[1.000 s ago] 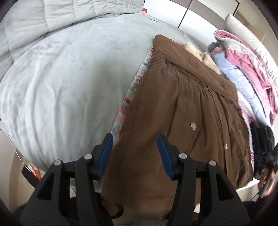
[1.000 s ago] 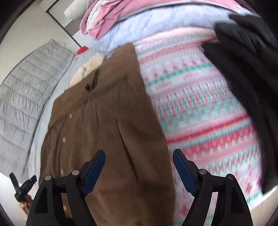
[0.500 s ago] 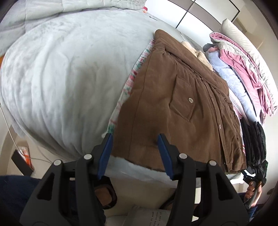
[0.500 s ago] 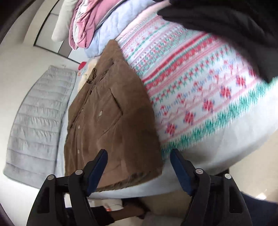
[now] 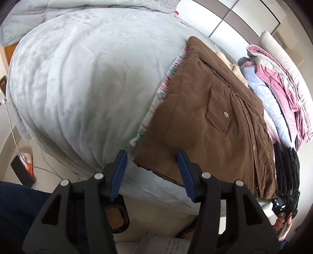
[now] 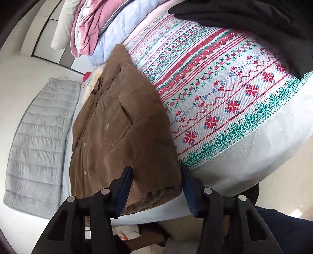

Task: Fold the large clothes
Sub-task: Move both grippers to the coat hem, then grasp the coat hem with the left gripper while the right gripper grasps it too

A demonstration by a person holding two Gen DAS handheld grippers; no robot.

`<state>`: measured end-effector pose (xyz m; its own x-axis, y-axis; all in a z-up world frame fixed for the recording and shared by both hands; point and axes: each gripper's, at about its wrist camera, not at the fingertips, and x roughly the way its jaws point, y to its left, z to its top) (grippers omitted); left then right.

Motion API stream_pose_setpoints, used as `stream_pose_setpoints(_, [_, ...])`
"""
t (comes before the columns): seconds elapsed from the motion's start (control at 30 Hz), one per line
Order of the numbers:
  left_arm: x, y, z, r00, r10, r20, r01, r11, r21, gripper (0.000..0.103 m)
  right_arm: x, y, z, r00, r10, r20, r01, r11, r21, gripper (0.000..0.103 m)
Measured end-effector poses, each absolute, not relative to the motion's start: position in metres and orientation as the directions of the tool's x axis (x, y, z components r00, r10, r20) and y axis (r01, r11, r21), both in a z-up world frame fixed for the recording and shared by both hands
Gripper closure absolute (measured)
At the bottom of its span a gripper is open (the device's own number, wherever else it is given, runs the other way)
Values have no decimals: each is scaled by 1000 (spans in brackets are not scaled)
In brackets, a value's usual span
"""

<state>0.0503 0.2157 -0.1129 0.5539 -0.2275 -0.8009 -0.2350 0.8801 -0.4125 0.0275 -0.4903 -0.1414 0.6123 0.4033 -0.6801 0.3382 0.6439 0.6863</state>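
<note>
At the foot edge of the bed (image 5: 82, 82), a brown corduroy jacket (image 5: 205, 121) lies flat, buttoned front up, collar pointing away toward the far side. Under it sits a patterned knit blanket (image 6: 225, 93) in red, green and white, peeking out along the jacket's left side in the left wrist view and spreading wide to the right in the right wrist view. And the left tool (image 5: 154, 173) hovers at the jacket's near left hem corner, jaws apart, blue pads either side of that corner, nothing pressed between them. Over to the right tool (image 6: 157, 187): its jaws have just been closing, and the jacket's right hem corner sits between the pads now, the cloth filling most of the gap; whether the pads actually press on it, I cannot tell. Beyond the jacket, a pile of pink clothes (image 5: 279, 78) and a pale blue quilted piece (image 6: 121, 29) stack up by the wall. Black garment (image 6: 244, 17) lies on the blanket at the top right. Grey quilted pad (image 6: 37, 140) lies off on the jacket's other side.
</note>
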Motion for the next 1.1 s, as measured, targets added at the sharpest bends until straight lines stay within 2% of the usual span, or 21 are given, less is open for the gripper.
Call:
stream_pose_setpoints(0.07, [53,214,-119,523,-279,-806,-228,865,-447,37,29,-489,-143,605,409,-684,340,644,685,53])
stream_pose_setpoints(0.1, [55,211,-122,504,-311,-806,-212,860,-465,35,28,-489,-145,602,412,-684,343,639,688,52])
stream_pose_setpoints(0.33, [62,201,-128,491,-314,-813,-212,862,-461,34,37,-488,-150,601,439,-668,348,609,713,51])
stream_pose_setpoints(0.4, [63,201,-130,489,-316,-813,-214,860,-463,43,39,-487,-151,599,439,-670,346,613,710,51])
stream_pose_setpoints(0.43, [63,201,-130,490,-313,-814,-213,862,-459,57,40,-487,-151,599,437,-671,343,617,708,51])
stream_pose_setpoints(0.47, [62,199,-128,494,-301,-815,-212,868,-449,65,41,-486,-151,601,432,-672,341,622,705,55])
stream_pose_setpoints(0.5, [60,198,-125,507,-295,-810,-207,870,-447,70,41,-487,-150,608,425,-671,336,628,702,71])
stream_pose_setpoints(0.53, [58,199,-122,518,-293,-804,-202,871,-447,78,40,-487,-148,615,422,-666,323,635,702,81])
stream_pose_setpoints(0.57, [56,199,-118,529,-285,-799,-200,874,-443,81,40,-486,-145,629,432,-646,299,633,714,86])
stream_pose_setpoints(0.6, [53,198,-114,541,-275,-794,-197,877,-438,81,39,-486,-141,649,436,-624,275,630,726,87])
stream_pose_setpoints(0.7, [50,190,-102,580,-238,-779,-178,897,-406,81,38,-486,-132,673,435,-598,236,639,732,85])
stream_pose_setpoints(0.8, [59,185,-104,566,-235,-790,-163,908,-386,78,42,-488,-145,641,447,-624,289,612,736,81])
stream_pose_setpoints(0.87, [65,188,-112,540,-256,-802,-192,890,-413,72,45,-491,-150,636,457,-622,309,588,748,75])
stream_pose_setpoints(0.93, [69,192,-118,525,-285,-802,-211,869,-447,68,46,-494,-151,642,456,-616,316,575,755,61])
stream_pose_setpoints(1.1, [74,193,-120,528,-318,-787,-215,847,-487,63,49,-495,-159,635,484,-602,322,543,776,59])
